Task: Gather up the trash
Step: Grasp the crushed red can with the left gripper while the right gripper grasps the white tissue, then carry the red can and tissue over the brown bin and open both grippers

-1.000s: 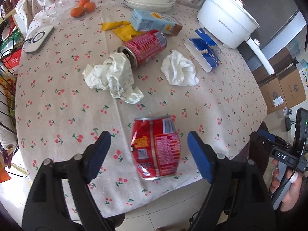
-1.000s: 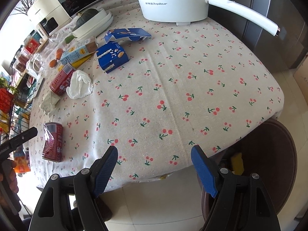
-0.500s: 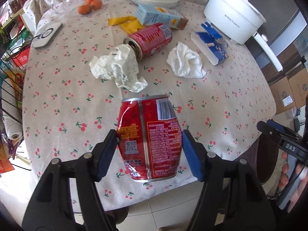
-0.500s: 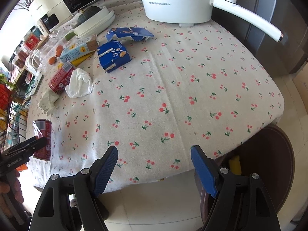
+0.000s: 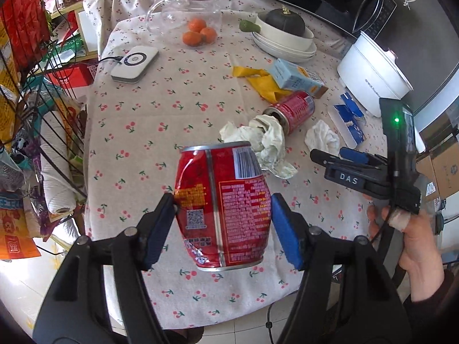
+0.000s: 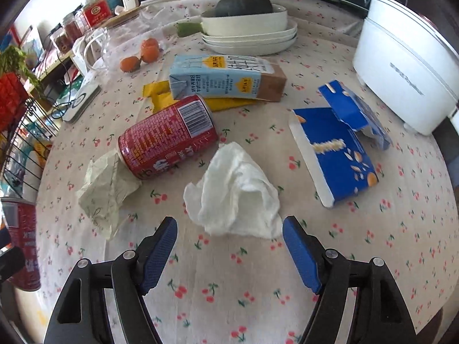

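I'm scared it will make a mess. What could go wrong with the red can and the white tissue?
1. The left claw pinches a dented red can by its sides; the crumpled metal could slip out and drop.
2. The right claw hangs open just short of the white tissue. The tissue is soft and flat, so the claw might snag the cherry tablecloth too.

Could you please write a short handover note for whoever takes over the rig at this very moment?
Left gripper: fingers shut on the dented red can, lifted off the table.
Right gripper: open, empty, just short of the white tissue.
On the table: second red can lying beside the crumpled paper, milk carton on the yellow wrapper, torn blue box.
Done: one can picked up.
Left: bin it, then collect the rest. No bin is in view.
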A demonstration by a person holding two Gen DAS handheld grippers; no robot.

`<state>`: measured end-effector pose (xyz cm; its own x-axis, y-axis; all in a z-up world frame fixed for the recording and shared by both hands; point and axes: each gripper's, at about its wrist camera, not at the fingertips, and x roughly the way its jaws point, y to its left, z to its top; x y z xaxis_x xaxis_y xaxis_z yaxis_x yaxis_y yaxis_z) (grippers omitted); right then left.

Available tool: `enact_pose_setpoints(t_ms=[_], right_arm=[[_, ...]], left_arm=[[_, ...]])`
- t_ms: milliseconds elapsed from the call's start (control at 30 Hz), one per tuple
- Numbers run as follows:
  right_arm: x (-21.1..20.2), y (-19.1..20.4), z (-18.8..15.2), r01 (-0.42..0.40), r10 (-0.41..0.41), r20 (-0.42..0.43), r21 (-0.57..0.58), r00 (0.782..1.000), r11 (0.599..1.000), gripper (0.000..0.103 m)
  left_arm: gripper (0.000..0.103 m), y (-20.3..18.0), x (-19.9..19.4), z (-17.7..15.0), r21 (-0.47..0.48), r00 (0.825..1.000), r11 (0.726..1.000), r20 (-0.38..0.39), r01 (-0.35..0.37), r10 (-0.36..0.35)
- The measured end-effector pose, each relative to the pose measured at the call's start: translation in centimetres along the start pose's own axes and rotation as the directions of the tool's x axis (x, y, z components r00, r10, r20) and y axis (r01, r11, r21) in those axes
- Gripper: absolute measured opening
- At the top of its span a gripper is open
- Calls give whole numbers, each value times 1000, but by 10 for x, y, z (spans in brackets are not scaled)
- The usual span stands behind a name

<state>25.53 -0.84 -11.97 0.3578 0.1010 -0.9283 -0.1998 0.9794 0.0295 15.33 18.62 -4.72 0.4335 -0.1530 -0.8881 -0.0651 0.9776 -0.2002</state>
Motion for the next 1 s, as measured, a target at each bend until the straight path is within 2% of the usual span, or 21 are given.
enact_pose_setpoints(t_ms=[100, 133, 200, 300, 333, 367, 467, 633, 800, 1000], right_arm=[[20, 9, 11, 19, -19, -17, -8, 1000, 1000, 67], [24, 11, 13, 24, -24, -23, -6, 999, 1000, 60], [29, 15, 18, 42, -42, -8, -9, 999, 999, 55], [29, 19, 24, 37, -37, 6, -15, 999, 999, 28], [29, 20, 25, 38, -38, 3, -19, 999, 999, 14], [29, 22, 26, 41, -41, -2, -20, 999, 999, 10], [27, 23, 24, 58, -59, -18, -16, 998, 998, 6], [10, 22, 8, 64, -65, -32, -21, 997, 998, 5], [-25, 18, -18, 57, -58, -13, -58, 998, 997, 5], [-71, -6, -52, 75, -75, 4, -72, 997, 995, 5]], left_arm=[[68, 16, -2, 3, -27, 1000, 1000, 3, 4, -4], [68, 20, -3, 3, -40, 1000, 999, 3, 10, -9], [68, 28, -5, 4, -63, 1000, 998, 4, 22, -22], [68, 33, -5, 4, -75, 999, 996, 1, 39, -39], [68, 34, -6, 3, -75, 999, 996, 0, 41, -42], [68, 33, -6, 3, -75, 999, 996, 1, 44, -44], [68, 32, -9, 2, -70, 999, 996, 6, 54, -54], [68, 24, -16, -1, -51, 998, 997, 23, 61, -60], [68, 5, -25, -6, -11, 996, 997, 49, 76, -76], [68, -28, -35, -15, 58, 993, 994, 69, 97, -101]])
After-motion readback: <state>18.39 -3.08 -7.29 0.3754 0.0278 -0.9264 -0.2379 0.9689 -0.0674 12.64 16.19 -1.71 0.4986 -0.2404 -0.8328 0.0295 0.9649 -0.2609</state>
